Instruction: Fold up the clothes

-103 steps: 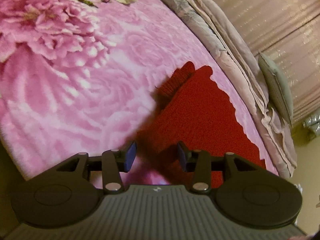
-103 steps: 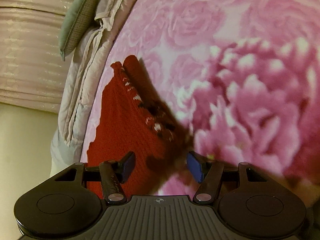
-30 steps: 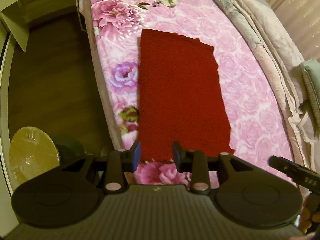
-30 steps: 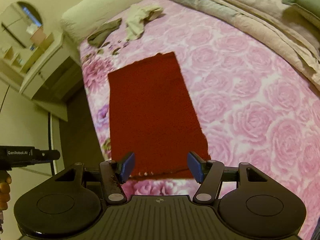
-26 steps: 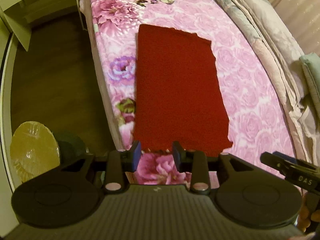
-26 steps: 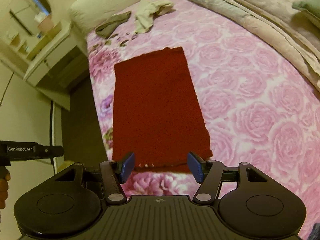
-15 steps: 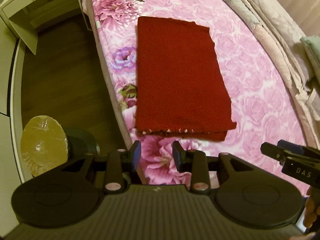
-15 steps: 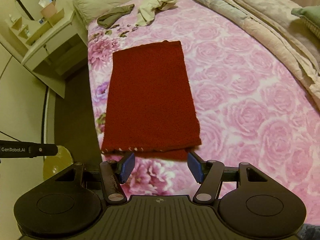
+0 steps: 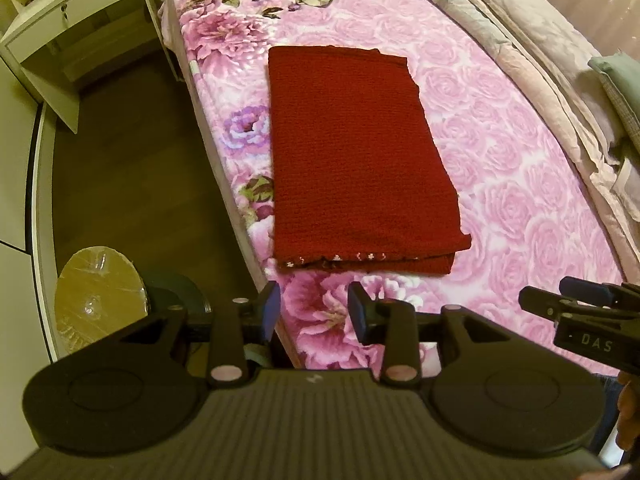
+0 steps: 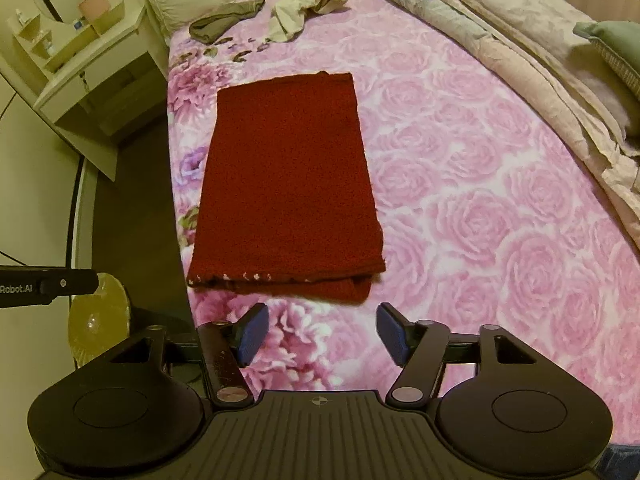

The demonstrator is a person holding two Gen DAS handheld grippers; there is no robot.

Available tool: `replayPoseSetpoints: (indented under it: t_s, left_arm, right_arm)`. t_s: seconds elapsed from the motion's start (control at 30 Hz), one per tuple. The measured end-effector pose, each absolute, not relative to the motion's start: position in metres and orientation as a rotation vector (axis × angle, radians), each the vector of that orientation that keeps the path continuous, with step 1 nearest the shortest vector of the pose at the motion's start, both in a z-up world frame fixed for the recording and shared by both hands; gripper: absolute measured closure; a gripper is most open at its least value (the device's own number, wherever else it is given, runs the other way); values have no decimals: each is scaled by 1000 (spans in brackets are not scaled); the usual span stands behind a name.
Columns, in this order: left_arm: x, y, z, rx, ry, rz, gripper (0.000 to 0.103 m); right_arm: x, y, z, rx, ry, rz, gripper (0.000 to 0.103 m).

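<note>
- Both hand-held grippers have pulled back from the red sweater point(image 9: 356, 152), leaving it folded flat.
- Left hand-held gripper point(image 9: 314, 316) and right hand-held gripper point(image 10: 322, 334) hang spread and empty at 6 o'clock of it, clear for regrasping.

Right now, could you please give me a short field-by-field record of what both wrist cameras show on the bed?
surface: pink floral bedspread
main item: red knit garment, folded into a long flat rectangle near the bed's edge
layers: near end shows stacked layers with white stitching
left gripper: open, empty, short of the garment's near end
right gripper: open, empty, short of the garment's near end
other clothes: cream garment and olive garment, unfolded at the far end
bedding: folded quilt along the far side
</note>
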State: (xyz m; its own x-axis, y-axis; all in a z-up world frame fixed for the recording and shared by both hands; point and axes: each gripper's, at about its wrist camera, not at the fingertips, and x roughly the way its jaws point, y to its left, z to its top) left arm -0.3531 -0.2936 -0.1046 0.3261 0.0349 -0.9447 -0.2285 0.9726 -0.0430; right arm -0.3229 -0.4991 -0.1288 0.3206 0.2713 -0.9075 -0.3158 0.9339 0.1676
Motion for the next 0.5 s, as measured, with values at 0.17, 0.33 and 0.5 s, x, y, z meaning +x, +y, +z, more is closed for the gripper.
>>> replayPoseSetpoints:
  t_s: [0.17, 0.33, 0.5]
  left_arm:
    - [-360, -293, -100, -172, 1214, 160, 70]
    - [-367, -288, -93, -168, 1193, 140, 69]
    - [-376, -273, -88, -174, 1171, 126, 69]
  right_arm:
    - [-332, -490, -122, -70, 1161, 404, 21]
    - [-336, -480, -115, -59, 1148, 383, 21]
    - [-344, -465, -106, -57, 1129, 361, 21]
